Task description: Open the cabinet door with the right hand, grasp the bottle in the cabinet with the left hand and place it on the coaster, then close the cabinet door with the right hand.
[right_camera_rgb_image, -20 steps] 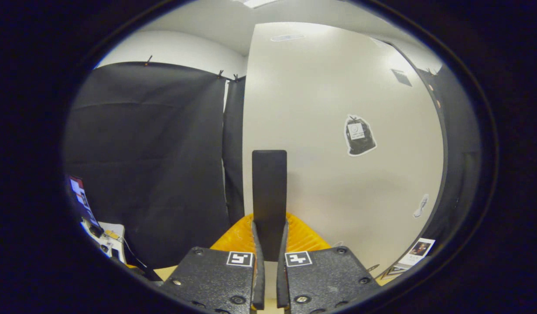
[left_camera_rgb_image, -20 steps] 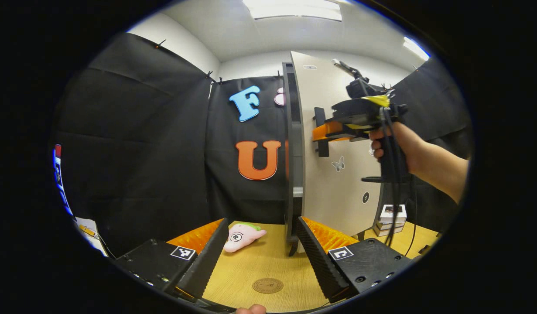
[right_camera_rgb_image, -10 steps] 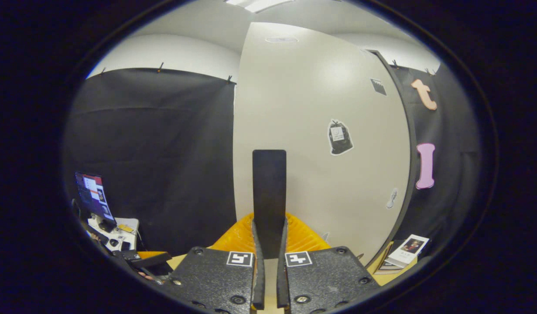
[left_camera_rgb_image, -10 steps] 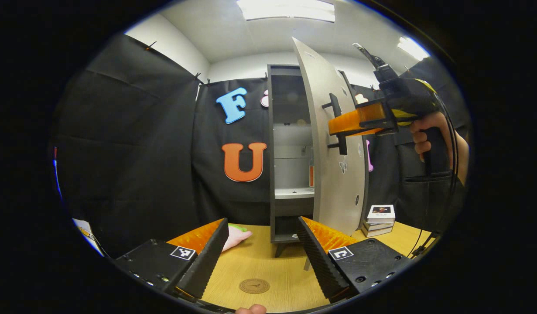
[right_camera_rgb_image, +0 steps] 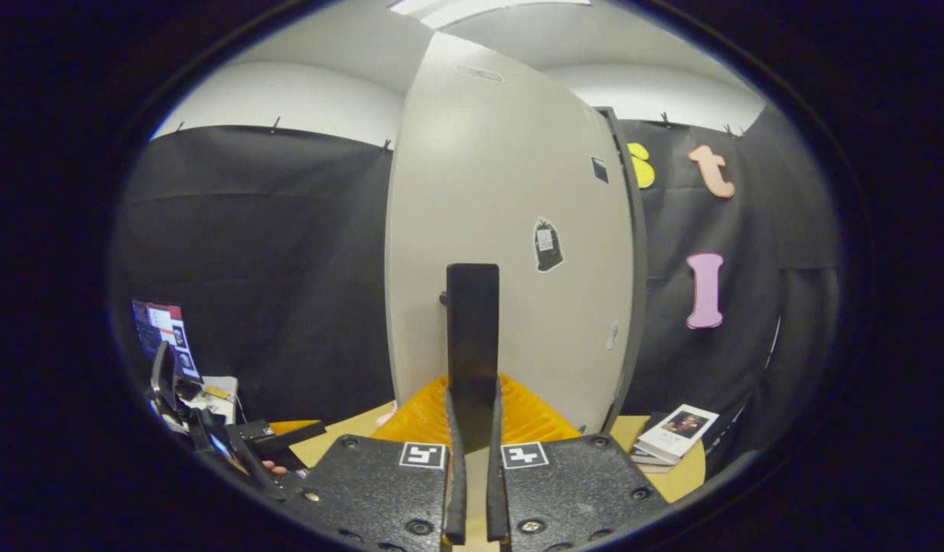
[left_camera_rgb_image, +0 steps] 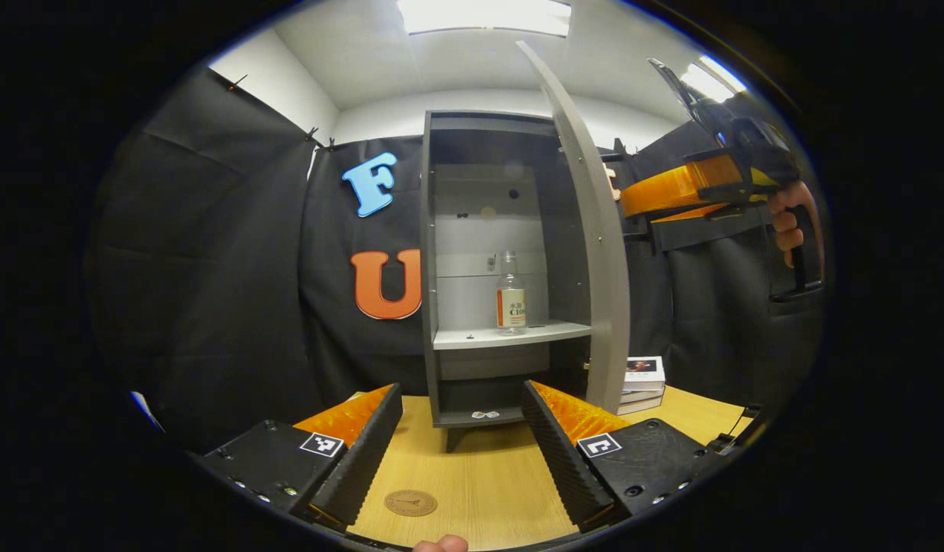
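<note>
The grey cabinet (left_camera_rgb_image: 429, 253) stands open at the back of the wooden table. A clear bottle (left_camera_rgb_image: 511, 303) with an orange-and-white label stands upright on its middle shelf (left_camera_rgb_image: 472, 337). The door (left_camera_rgb_image: 598, 253) shows edge-on in the left gripper view. My right gripper (left_camera_rgb_image: 633, 205), held by a hand (left_camera_rgb_image: 790, 226), is on the door's far side. In the right gripper view, my right gripper (right_camera_rgb_image: 472, 410) is shut on the black door handle (right_camera_rgb_image: 472, 330). My left gripper (left_camera_rgb_image: 460, 452) is open and low over the table, with the round brown coaster (left_camera_rgb_image: 410, 503) just below it.
A stack of books (left_camera_rgb_image: 644, 376) lies on the table right of the door, also seen as books (right_camera_rgb_image: 675, 435) in the right gripper view. The left gripper (right_camera_rgb_image: 211, 445) and a monitor (right_camera_rgb_image: 161, 326) sit at that view's lower left. Black cloth walls surround the booth.
The door has swung much wider open with my right gripper on its handle. The shelf and bottle have come into the left gripper view, and a pink plush toy has left it.
</note>
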Motion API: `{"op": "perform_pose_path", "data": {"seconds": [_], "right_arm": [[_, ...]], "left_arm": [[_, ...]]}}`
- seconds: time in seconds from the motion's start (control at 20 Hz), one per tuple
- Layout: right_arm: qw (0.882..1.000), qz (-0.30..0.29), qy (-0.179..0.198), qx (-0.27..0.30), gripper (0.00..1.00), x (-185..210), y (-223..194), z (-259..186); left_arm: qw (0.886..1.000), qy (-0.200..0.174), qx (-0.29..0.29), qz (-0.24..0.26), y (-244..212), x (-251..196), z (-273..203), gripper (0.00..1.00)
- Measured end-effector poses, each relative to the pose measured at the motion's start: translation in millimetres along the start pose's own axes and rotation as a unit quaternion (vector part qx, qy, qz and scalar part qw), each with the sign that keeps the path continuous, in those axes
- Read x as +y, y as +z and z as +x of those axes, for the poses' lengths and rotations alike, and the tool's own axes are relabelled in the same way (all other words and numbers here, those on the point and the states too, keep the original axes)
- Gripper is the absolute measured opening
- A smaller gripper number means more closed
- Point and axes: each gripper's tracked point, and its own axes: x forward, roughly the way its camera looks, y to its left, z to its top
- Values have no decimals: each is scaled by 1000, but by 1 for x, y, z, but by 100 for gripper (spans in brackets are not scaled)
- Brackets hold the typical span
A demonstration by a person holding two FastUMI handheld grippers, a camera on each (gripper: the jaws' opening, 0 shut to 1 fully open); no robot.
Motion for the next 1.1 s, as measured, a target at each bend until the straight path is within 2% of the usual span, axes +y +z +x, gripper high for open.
{"op": "perform_pose_path", "data": {"seconds": [0.5, 0.75, 1.0, 1.1], "right_arm": [[995, 5, -103, -15, 10, -29, 0, -9], [988, 8, -154, -22, 4, -69, 6, -30], [983, 12, -181, -25, 4, -99, 2, -36], [985, 19, -172, -27, 4, -99, 2, -35]], "left_arm": [[999, -33, 4, 3, -3, -52, -3, 95], [999, -40, 8, 4, -7, -66, -8, 95], [999, -33, 9, 4, -7, -68, -12, 95], [999, -30, 11, 1, -7, -69, -14, 95]]}}
